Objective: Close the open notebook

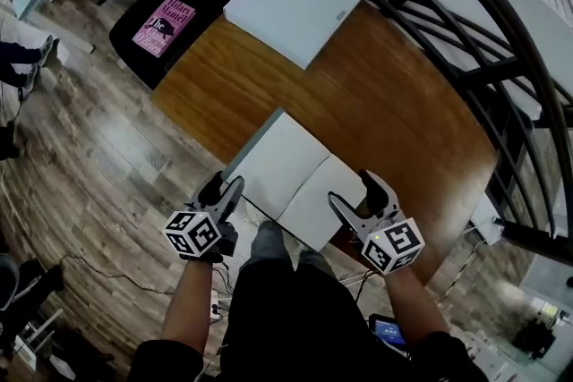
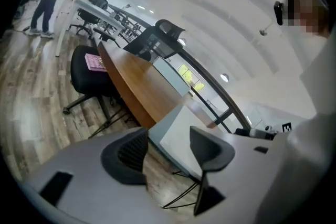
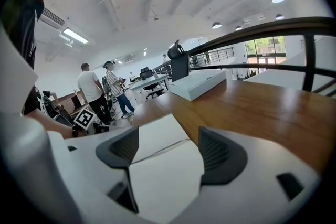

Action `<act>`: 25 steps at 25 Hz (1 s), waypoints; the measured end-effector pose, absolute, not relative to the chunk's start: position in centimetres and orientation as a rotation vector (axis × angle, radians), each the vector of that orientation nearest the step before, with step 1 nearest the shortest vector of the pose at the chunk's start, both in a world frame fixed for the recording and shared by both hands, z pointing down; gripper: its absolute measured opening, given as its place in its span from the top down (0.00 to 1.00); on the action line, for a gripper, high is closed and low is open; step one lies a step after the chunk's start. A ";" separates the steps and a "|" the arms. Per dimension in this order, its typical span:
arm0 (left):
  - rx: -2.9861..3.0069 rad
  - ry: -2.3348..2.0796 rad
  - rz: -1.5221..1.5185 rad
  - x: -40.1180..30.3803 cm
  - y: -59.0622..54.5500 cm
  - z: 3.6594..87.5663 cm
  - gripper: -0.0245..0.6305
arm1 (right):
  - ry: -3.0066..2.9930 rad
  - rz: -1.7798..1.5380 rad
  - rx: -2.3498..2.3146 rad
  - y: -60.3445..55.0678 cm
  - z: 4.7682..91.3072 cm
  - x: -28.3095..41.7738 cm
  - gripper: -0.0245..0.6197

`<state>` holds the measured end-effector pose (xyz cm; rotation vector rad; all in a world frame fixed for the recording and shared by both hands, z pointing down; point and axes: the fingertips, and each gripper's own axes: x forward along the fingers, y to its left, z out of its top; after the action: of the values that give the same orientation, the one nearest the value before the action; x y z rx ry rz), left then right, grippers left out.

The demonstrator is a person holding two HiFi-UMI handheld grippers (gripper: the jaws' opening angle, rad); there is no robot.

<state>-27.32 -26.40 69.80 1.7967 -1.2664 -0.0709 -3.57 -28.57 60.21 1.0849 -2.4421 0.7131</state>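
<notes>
counter: curved brown wood, in front of me
open notebook: lies flat at my near edge, blank pages up
white box: flat at the far end, well apart

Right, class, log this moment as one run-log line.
notebook: open flat on table | left gripper: open, at its left edge | right gripper: open, over its right half | closing: not begun

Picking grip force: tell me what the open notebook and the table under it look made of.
The open notebook: paper, with matte, blank white pages and a fold line at the spine. A thin grey cover edge shows at its left, but I can't tell the material.
The table: wood or a wood-look laminate, orange-brown with visible grain and a soft sheen.
</notes>
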 end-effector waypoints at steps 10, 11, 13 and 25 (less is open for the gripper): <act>1.761 -1.317 -0.117 -28.3 -26.7 69.3 0.86 | -2.421 0.730 1.104 -27.3 60.3 -2.3 0.42; 1.775 -1.322 -0.115 -28.3 -26.7 69.0 0.88 | -2.424 0.730 1.104 -27.3 60.4 -2.3 0.42; 1.798 -1.329 -0.121 -28.3 -26.8 68.3 0.89 | -2.432 0.728 1.100 -27.3 60.3 -2.3 0.43; 1.896 -1.372 -0.141 -27.4 -26.4 64.3 0.92 | -2.510 0.708 1.112 -25.8 58.0 -1.2 0.45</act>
<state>-27.37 -26.42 64.28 1.8955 -1.3715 -0.1410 -1.20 -25.81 58.01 1.1118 -2.5095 0.7079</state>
